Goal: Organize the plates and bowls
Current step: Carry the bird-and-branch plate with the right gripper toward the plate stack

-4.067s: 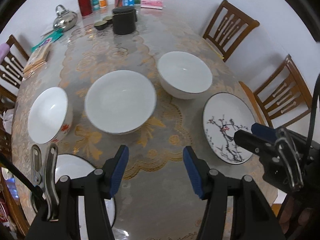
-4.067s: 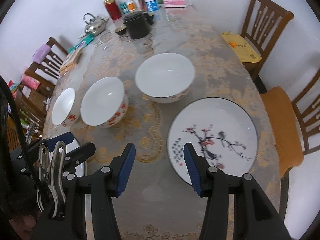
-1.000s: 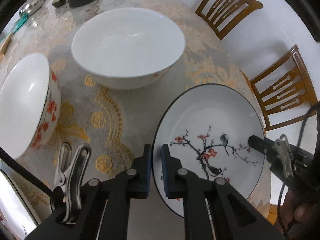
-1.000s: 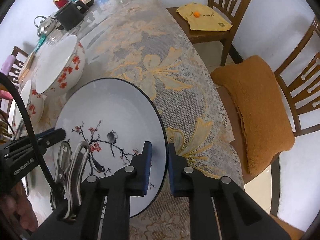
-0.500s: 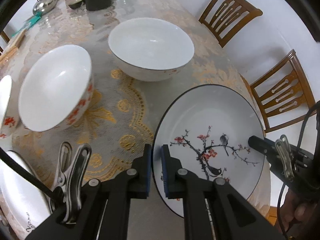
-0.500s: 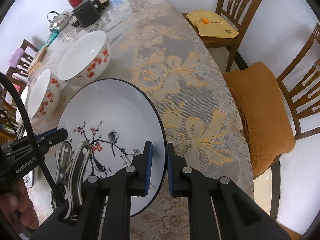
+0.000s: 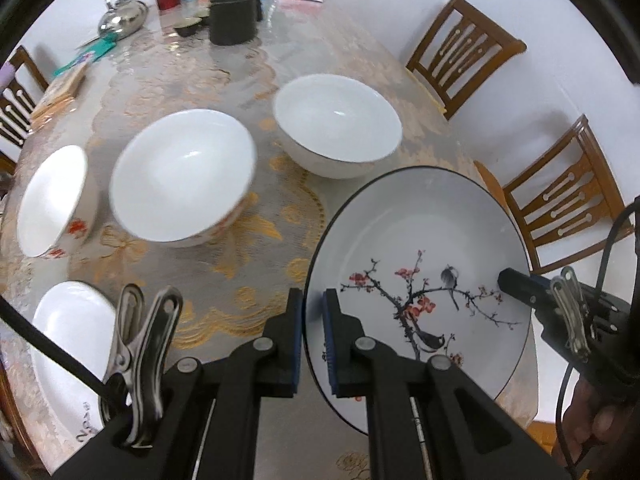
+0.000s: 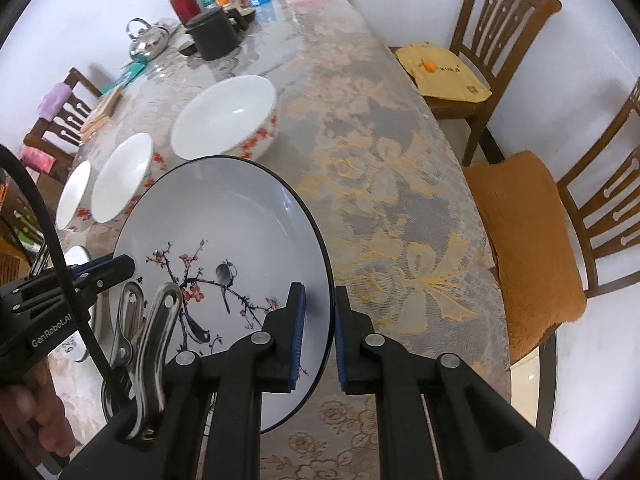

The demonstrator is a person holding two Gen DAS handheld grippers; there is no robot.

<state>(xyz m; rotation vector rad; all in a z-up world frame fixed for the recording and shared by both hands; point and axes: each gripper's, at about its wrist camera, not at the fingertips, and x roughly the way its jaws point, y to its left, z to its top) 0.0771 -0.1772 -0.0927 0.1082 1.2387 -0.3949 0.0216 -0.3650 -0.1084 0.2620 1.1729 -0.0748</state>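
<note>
- Left wrist view: left gripper [image 7: 313, 336] clamps the painted plate [image 7: 420, 280] by its left rim, bowls [image 7: 182, 176] ahead on the table [image 7: 248, 276].
- Right gripper [image 8: 320, 336] pinches that plate's opposite rim.

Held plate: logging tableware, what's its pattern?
Plum-blossom branch with birds, black rim, on the plate; clearest from left wrist.

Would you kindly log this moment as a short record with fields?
held item: painted plate, gripped at opposite rims
left gripper: fingers shut on the plate's left rim
right gripper: fingers shut on the plate's right rim
bowls on table: three white bowls, upright, apart; largest bowl nearest the plate
other plate: white plate at the table's near left edge
</note>
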